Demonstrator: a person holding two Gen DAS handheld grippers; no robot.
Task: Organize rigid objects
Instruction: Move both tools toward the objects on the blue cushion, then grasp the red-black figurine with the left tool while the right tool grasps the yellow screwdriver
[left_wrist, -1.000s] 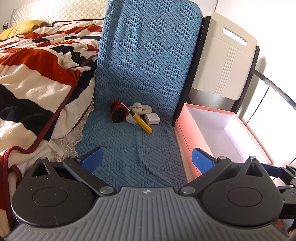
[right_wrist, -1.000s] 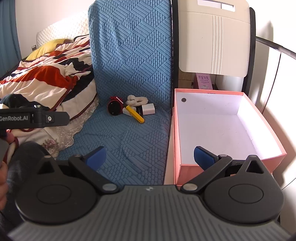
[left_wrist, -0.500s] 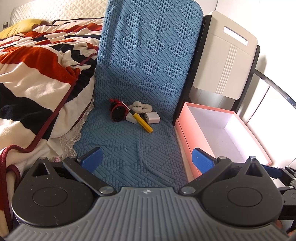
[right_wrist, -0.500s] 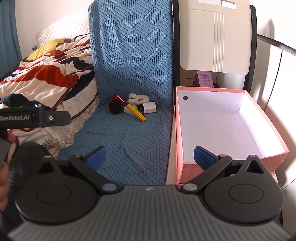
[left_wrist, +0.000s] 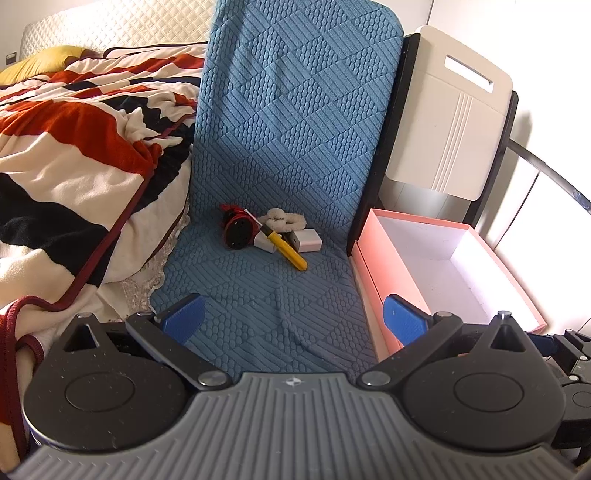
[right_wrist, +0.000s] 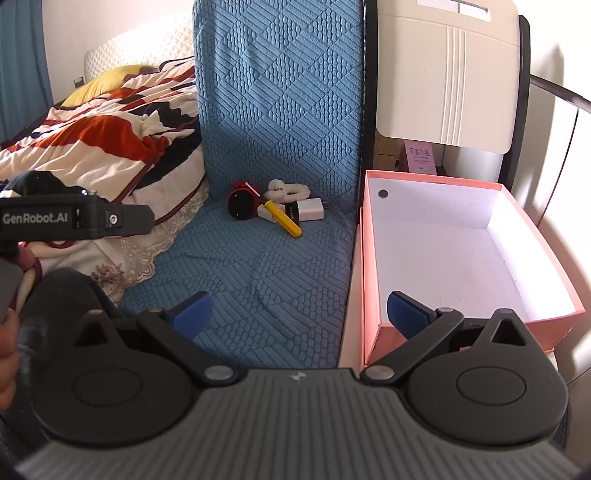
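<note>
Both views have crept nearer the pile; left gripper (left_wrist: 291, 314) and right gripper (right_wrist: 299, 308) gape, empty; yellow cutter (right_wrist: 283, 218) looks light, stiff; pinch mid-handle.

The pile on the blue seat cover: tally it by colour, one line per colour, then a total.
Red and black: 1, the round object
Yellow: 1, the utility knife
White: 2, the charger plug and a small block under the knife
Cream: 1, the fluffy band
Total: 5 that can be told apart; the pink box holds none.
</note>
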